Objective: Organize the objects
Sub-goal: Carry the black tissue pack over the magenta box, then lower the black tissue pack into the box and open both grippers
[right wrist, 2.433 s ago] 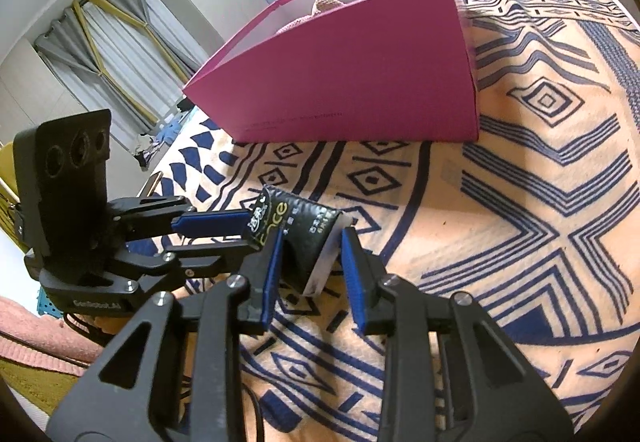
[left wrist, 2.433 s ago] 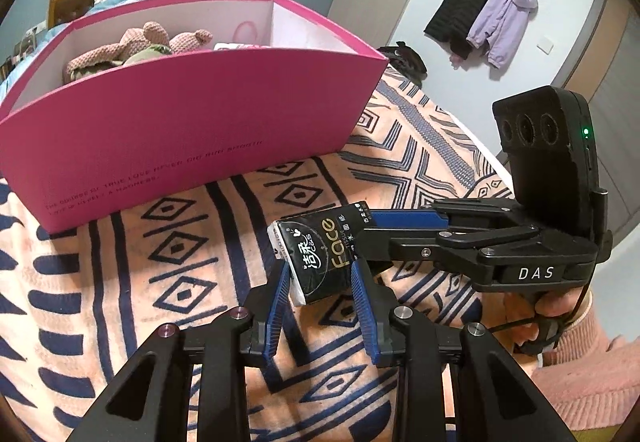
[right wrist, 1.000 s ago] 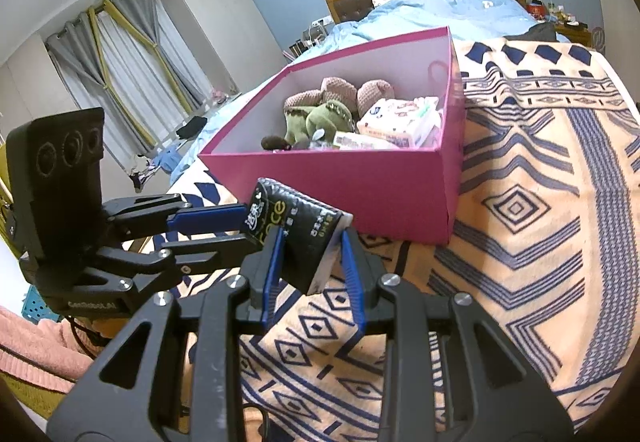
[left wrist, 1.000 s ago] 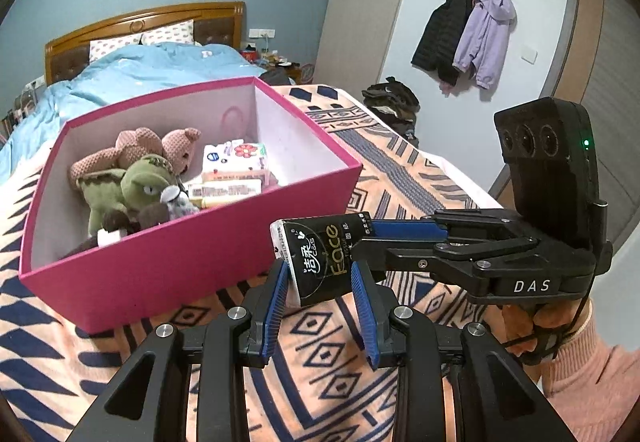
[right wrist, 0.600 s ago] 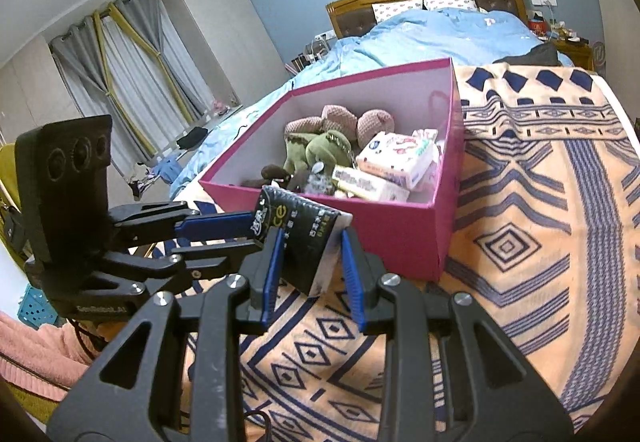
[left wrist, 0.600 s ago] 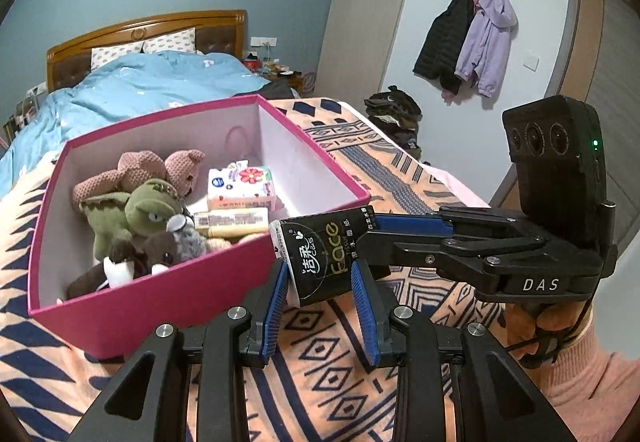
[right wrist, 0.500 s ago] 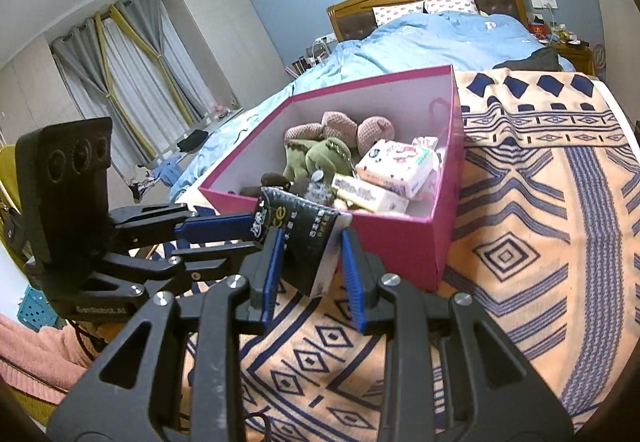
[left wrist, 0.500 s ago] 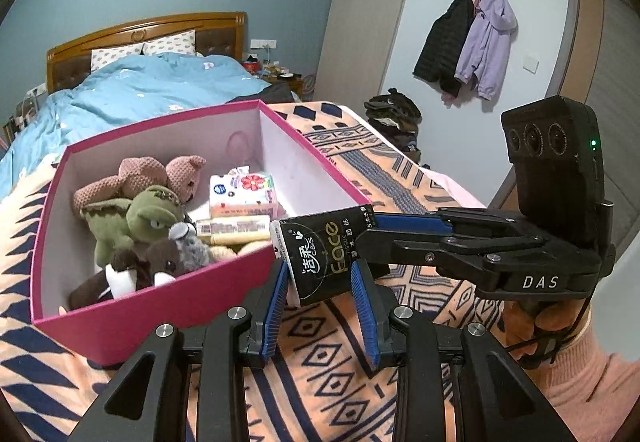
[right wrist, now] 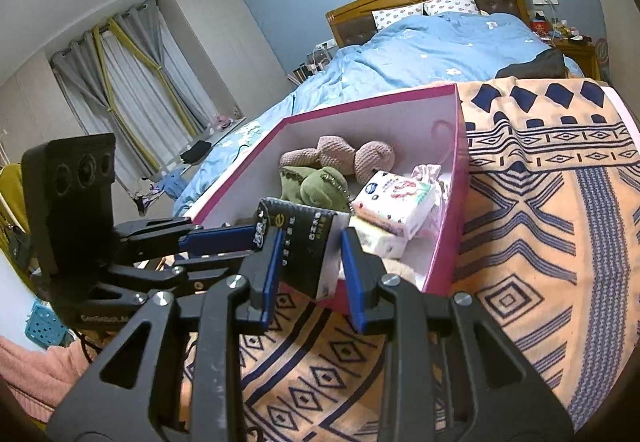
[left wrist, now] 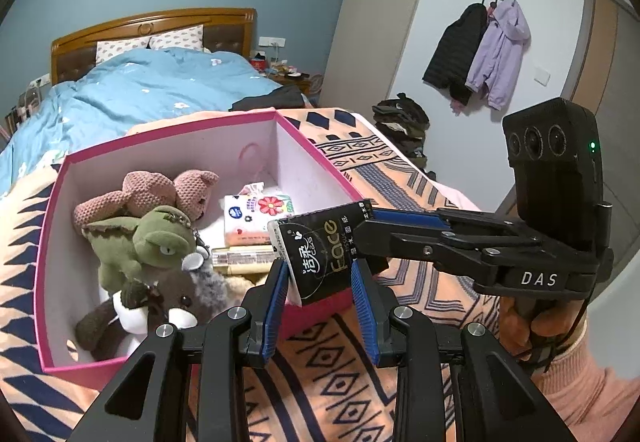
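Both hand-held grippers clamp one black tissue pack [left wrist: 320,254]: left hand-held gripper [left wrist: 320,306] on one end, right hand-held gripper [right wrist: 310,274] on the other. Pack hangs above near rim of pink box [left wrist: 52,282], soft toys at 9 o'clock. Risk: uneven release, pack tips outside onto patterned blanket [left wrist: 340,382].

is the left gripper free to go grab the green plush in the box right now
Probably not. The left gripper is shut on the black tissue pack, shared with the right gripper. The green plush lies uncovered in the pink box.
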The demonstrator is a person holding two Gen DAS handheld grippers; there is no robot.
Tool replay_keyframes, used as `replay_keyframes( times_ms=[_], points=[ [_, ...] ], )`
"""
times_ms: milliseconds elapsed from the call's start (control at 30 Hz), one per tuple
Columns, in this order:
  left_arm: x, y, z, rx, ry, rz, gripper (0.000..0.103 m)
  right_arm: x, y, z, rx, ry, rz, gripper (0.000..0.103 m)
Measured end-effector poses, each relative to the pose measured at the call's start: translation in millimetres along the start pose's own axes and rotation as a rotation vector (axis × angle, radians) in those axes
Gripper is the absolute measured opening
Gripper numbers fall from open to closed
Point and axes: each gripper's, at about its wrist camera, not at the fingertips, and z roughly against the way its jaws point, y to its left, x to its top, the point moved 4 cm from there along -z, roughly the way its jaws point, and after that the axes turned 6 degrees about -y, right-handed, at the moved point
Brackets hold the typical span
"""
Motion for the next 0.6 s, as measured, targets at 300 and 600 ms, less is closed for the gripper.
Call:
replay_keyframes(
  times_ms=[300, 600],
  points=[
    [5.7, 15.1, -18.3, 0.003, 0.031, 0.039, 0.032, 5.0, -8.8, -19.7, -0.049, 0.034, 0.01, 0.033],
    [2.4, 29.5, -34.0, 0.023, 0.063, 0.069, 0.032, 0.2, -15.7, -38.1, -0.079, 0.087, 0.02, 0.033]
  ],
)
